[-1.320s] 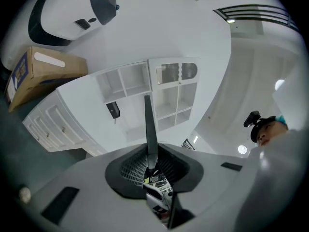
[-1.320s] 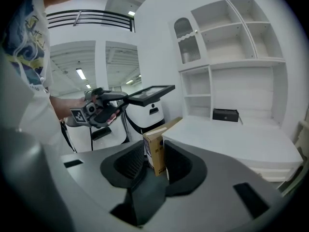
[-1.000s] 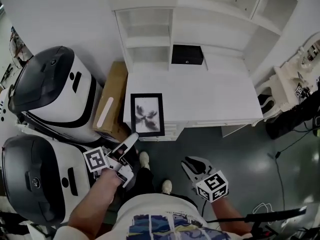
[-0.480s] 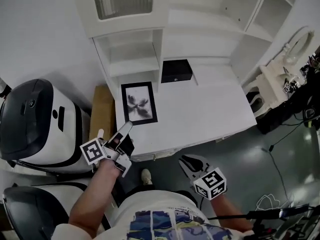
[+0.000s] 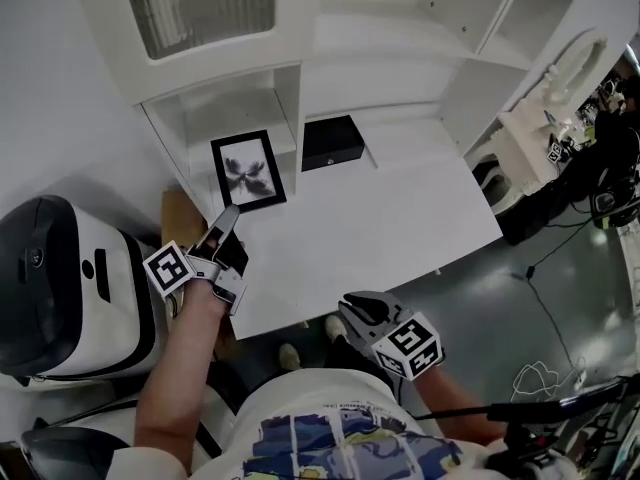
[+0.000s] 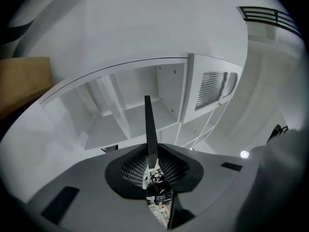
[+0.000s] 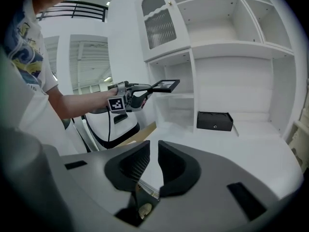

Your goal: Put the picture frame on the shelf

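The black picture frame (image 5: 247, 169) holds a dark flower print. My left gripper (image 5: 228, 216) is shut on its near edge and holds it flat in the air in front of the low left shelf compartment (image 5: 215, 108). In the left gripper view the frame (image 6: 149, 124) shows edge-on as a thin dark strip clamped between the jaws of that gripper (image 6: 153, 151). The right gripper view shows the frame (image 7: 166, 85) level with the shelf opening (image 7: 174, 105). My right gripper (image 5: 352, 308) hangs below the desk's front edge, its jaws closing with nothing between them (image 7: 153, 151).
A black box (image 5: 332, 142) sits at the back of the white desk (image 5: 400, 218). White and black machines (image 5: 60, 278) and a cardboard box (image 5: 180, 213) stand left of the desk. Taller white shelves (image 7: 227, 28) rise behind. Cables lie on the floor at right (image 5: 560, 238).
The left gripper has raised the frame off the desk's front left corner and carried it toward the shelf. The head view has swung; the right gripper stays low.
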`<state>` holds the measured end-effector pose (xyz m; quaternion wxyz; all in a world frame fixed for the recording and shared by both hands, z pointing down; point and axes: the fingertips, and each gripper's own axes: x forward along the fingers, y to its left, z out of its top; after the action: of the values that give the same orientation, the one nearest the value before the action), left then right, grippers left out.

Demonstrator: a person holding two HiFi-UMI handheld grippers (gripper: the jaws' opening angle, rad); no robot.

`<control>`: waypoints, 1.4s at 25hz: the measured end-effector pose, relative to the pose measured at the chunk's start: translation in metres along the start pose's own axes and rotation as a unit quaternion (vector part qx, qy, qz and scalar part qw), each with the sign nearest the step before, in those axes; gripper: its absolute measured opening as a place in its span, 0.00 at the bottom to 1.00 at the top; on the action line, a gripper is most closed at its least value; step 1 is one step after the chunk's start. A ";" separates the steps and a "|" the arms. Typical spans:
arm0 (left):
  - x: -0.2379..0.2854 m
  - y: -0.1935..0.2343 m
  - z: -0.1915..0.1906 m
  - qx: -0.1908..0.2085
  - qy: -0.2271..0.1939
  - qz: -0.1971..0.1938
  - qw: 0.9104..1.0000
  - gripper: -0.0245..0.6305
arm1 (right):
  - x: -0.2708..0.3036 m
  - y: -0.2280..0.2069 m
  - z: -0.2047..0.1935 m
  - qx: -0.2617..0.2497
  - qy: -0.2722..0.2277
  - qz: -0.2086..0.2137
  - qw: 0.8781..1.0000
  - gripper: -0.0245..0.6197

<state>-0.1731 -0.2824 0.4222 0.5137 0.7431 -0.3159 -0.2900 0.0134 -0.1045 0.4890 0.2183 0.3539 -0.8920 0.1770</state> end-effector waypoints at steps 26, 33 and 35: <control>0.112 0.066 0.084 0.043 -0.034 0.063 0.997 0.15 | 0.047 -0.105 0.041 -0.017 0.011 0.062 0.998 0.15; 0.131 0.072 0.079 0.028 -0.019 0.087 0.996 0.15 | 0.050 -0.122 0.042 -0.004 0.015 0.059 0.998 0.15; 0.135 0.072 0.074 0.027 -0.010 0.090 0.996 0.15 | 0.051 -0.125 0.042 -0.003 0.014 0.060 0.998 0.15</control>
<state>-0.1562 -0.4483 0.4535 0.5146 0.7221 -0.3943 -0.2413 0.0575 -0.2383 0.4998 0.2210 0.2965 -0.9090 0.1923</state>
